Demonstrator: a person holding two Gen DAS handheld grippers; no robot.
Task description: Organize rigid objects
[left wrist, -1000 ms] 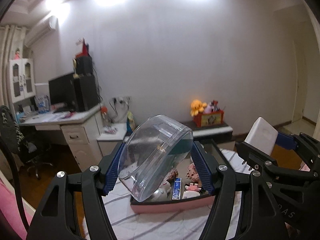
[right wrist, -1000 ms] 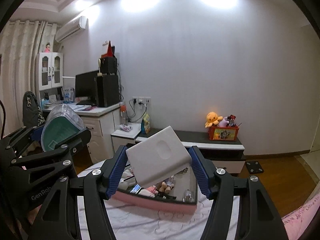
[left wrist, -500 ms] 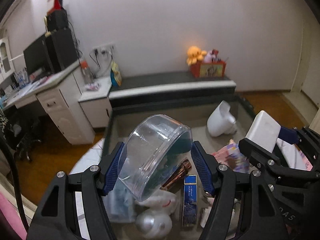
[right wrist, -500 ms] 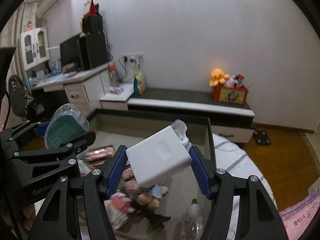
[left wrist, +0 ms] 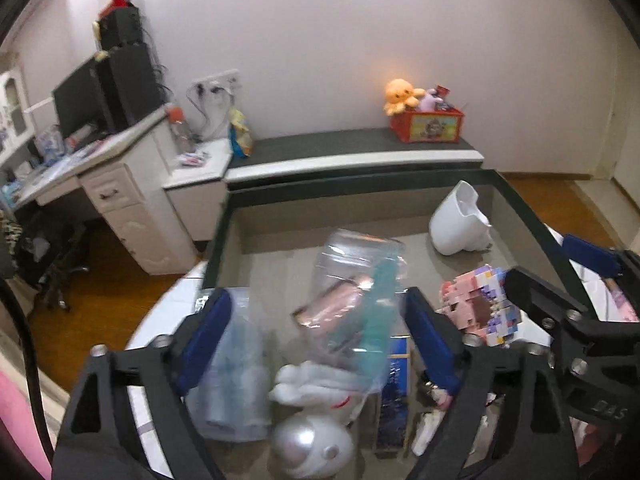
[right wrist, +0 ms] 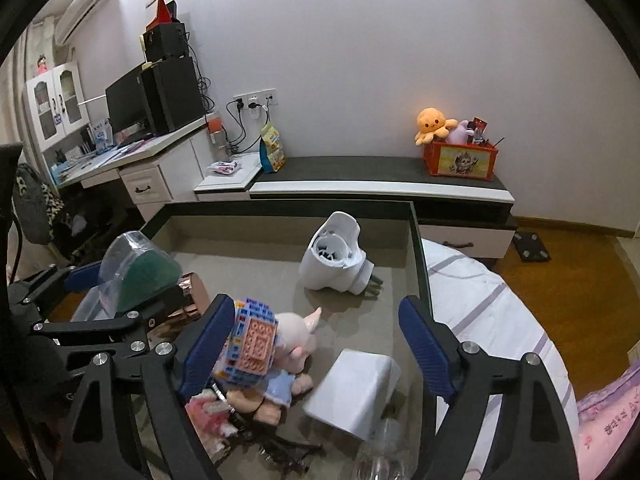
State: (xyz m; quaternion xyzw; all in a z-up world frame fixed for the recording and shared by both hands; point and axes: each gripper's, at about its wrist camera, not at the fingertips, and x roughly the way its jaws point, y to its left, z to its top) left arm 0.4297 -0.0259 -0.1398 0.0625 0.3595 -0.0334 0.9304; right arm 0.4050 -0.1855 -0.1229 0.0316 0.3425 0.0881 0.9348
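Both grippers hang over a dark-rimmed storage box full of items. My left gripper is open; the clear round container with a green part is blurred between and below its fingers, above the box's contents. It also shows in the right wrist view. My right gripper is open; the white rectangular box lies tilted in the storage box below its fingers.
Inside the storage box lie a white appliance part, a pink and blue brick model, a plush pig, a blue carton and a silver-white toy. A striped bedsheet lies to the right.
Both grippers tilted down over the storage box and opened. The clear container left the left gripper and the white box left the right gripper, dropping into the storage box.
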